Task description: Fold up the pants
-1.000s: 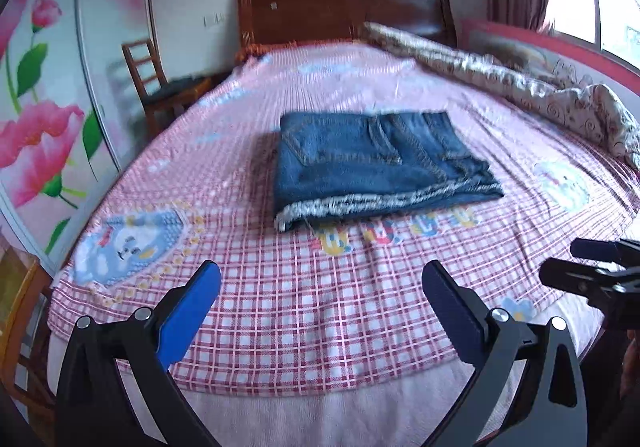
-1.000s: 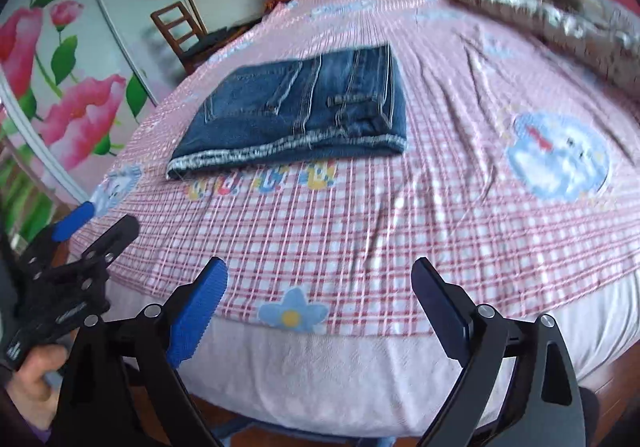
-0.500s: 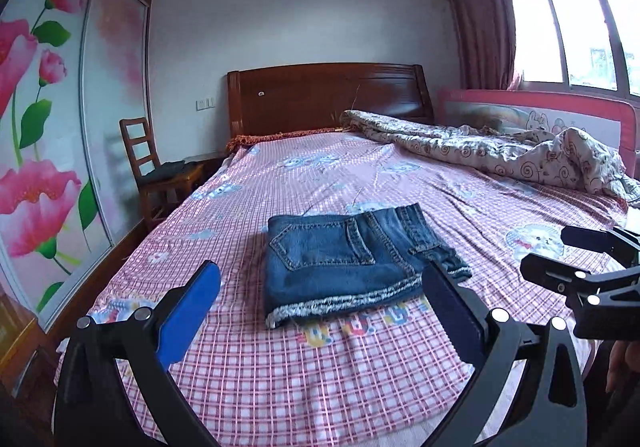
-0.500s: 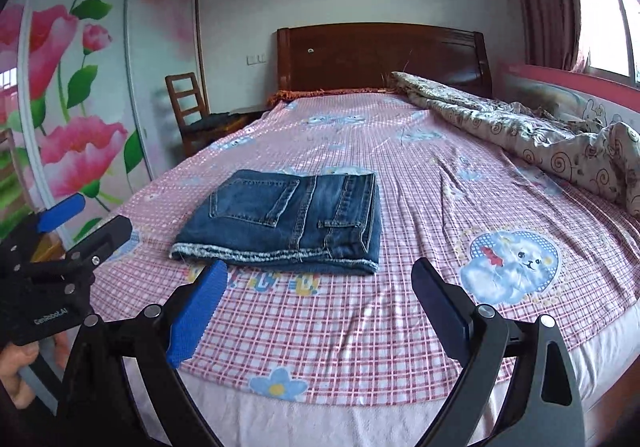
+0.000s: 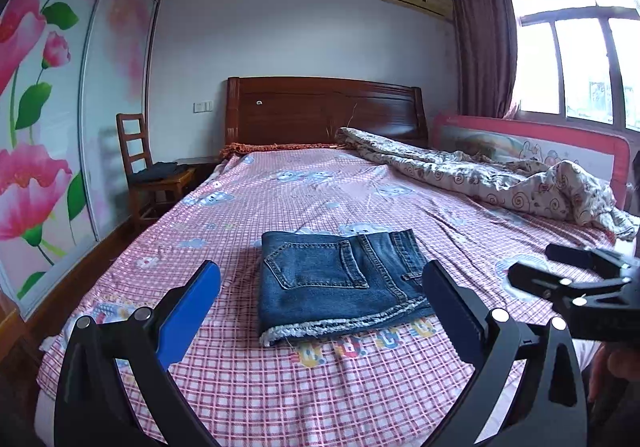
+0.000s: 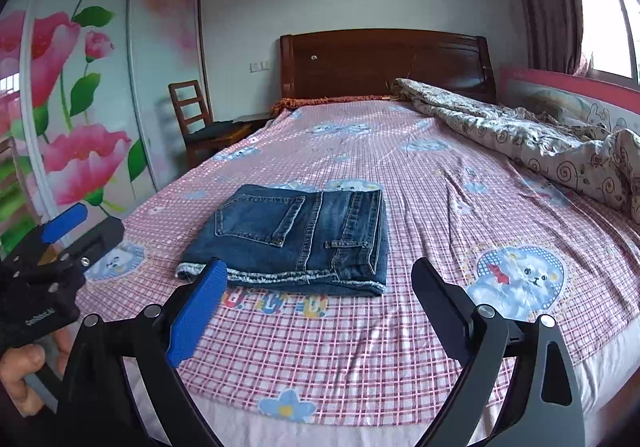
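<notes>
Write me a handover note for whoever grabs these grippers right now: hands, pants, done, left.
Left gripper: open, empty, above the near edge of the bed.
Right gripper: open, empty, at the same edge.
Jeans: folded into a compact rectangle, back pocket up, frayed hem facing you, lying flat on the checked sheet.
Done: the folding looks complete.
Left: probably nothing but a final check.

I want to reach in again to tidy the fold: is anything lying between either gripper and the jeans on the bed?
Nothing visible does. Only bare checked bedsheet lies between the open right gripper, the open left gripper and the folded jeans. The crumpled quilt lies well off to the right.
</notes>
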A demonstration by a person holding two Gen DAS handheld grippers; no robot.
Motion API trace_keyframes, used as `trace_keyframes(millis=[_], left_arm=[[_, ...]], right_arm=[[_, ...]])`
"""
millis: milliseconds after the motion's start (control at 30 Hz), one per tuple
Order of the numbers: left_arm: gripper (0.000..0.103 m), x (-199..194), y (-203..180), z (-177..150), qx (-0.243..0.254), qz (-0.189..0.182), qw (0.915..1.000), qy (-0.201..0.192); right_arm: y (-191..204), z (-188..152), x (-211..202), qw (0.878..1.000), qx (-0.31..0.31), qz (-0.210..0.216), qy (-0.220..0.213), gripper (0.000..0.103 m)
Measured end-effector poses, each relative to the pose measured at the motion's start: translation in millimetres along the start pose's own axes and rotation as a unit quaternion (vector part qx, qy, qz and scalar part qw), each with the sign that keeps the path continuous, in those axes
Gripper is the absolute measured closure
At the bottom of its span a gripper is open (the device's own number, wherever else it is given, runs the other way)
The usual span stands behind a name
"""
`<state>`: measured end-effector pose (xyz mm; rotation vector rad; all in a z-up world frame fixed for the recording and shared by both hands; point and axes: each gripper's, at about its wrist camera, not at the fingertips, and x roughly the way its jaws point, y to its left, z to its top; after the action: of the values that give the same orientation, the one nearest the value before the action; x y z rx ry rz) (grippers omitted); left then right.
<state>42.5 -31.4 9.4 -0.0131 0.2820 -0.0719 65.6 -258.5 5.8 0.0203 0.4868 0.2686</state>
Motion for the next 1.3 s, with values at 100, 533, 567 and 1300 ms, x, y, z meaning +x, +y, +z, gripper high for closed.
trace_keyframes(millis=[100, 533, 567, 1300], left_arm=[[0.002, -2.1, -3.7, -5.4, 0.001, -0.004, 1.0, -0.001], [0.002, 7.7, -8.0, -13.1, 0.021, -0.004, 0.9997, 0.01], [0.002, 9.4, -8.3, -14.1, 0.021, -0.003, 0.9996, 0.016], [0.002, 10.5, -17.1, -16.6, 0.047, -0.034, 0.9974, 0.044]], right_arm=[[-2.0, -8.4, 4.8, 1.0, 0.005, -0.001, 0.011, 0.011], [0.9, -4.5, -8.0, 1.0, 0.003, 0.012, -0.017, 0.01], [1.6, -6.3, -6.9, 1.0, 0.003, 0.013, -0.012, 0.01], [6.5, -15.1, -7.4, 1.0, 0.002, 0.027, 0.003, 0.01]])
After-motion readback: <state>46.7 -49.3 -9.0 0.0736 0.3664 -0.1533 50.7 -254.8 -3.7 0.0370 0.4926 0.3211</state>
